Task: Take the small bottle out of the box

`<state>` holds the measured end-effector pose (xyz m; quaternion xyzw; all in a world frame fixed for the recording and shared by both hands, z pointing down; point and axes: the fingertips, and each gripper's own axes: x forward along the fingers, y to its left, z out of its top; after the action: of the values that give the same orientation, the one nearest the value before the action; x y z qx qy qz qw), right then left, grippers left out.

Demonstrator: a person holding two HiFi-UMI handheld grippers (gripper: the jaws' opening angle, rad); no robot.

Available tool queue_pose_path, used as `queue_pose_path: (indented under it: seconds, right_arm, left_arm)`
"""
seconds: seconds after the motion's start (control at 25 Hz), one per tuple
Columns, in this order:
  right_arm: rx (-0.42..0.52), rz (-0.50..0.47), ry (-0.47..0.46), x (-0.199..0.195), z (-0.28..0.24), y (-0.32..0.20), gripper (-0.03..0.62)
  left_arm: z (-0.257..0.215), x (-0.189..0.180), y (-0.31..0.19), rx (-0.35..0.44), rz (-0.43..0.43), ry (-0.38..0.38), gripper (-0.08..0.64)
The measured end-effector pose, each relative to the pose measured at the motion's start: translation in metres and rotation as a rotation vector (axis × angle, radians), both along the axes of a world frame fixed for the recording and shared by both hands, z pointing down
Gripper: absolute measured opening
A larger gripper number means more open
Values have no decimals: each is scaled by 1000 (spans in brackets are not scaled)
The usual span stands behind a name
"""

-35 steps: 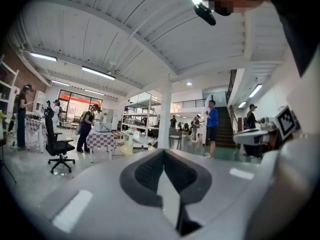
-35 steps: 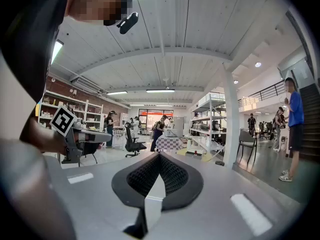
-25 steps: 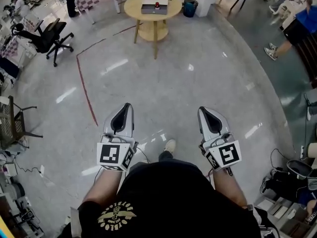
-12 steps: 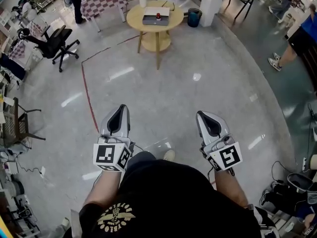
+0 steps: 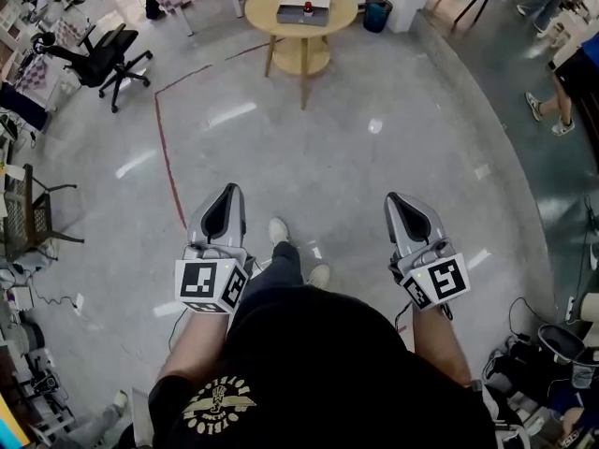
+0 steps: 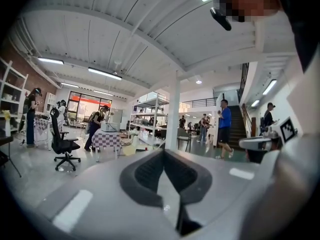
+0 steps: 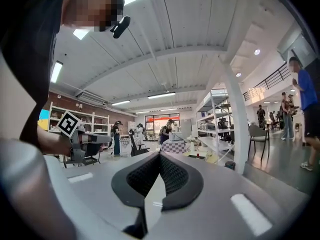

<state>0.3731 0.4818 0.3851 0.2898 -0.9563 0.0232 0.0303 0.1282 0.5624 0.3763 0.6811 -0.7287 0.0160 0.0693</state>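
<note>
Left gripper (image 5: 231,193) and right gripper (image 5: 397,200) both pinched together, empty; far ahead of them, a flat grey box (image 5: 302,12) bearing a small red item (image 5: 308,7), too small to identify, on a round wooden table (image 5: 261,13).

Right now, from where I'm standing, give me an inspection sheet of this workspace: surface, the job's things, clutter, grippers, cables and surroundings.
Surface: round wooden table ahead, across a shiny grey floor.
Job's things: grey box on the table, with a small red thing on it; too small to tell whether that is the bottle.
Clutter: nothing seen on the table besides the box.
Grippers: left gripper and right gripper are both shut and empty, well short of the table.
Cables: loose cables on the floor at the left edge.
Surroundings: office chair, blue bin, red floor line, a person at the right.
</note>
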Motion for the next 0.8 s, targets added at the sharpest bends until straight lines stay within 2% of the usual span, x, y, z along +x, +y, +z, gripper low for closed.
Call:
queue_pose_path:
  seconds: [0.24, 0.56, 0.68, 0.8]
  right_arm:
    - [-12, 1, 32, -20, 11, -9, 8]
    - [-37, -17, 43, -71, 20, -27, 8]
    - [-55, -11, 25, -85, 15, -38, 8]
    - [-43, -4, 24, -90, 4, -46, 8]
  left_arm:
    - [13, -14, -9, -19, 3, 4, 0]
    - [24, -41, -37, -41, 31, -34, 0]
    - [28, -46, -57, -56, 69, -18, 0]
    - [21, -41, -77, -34, 114, -41, 0]
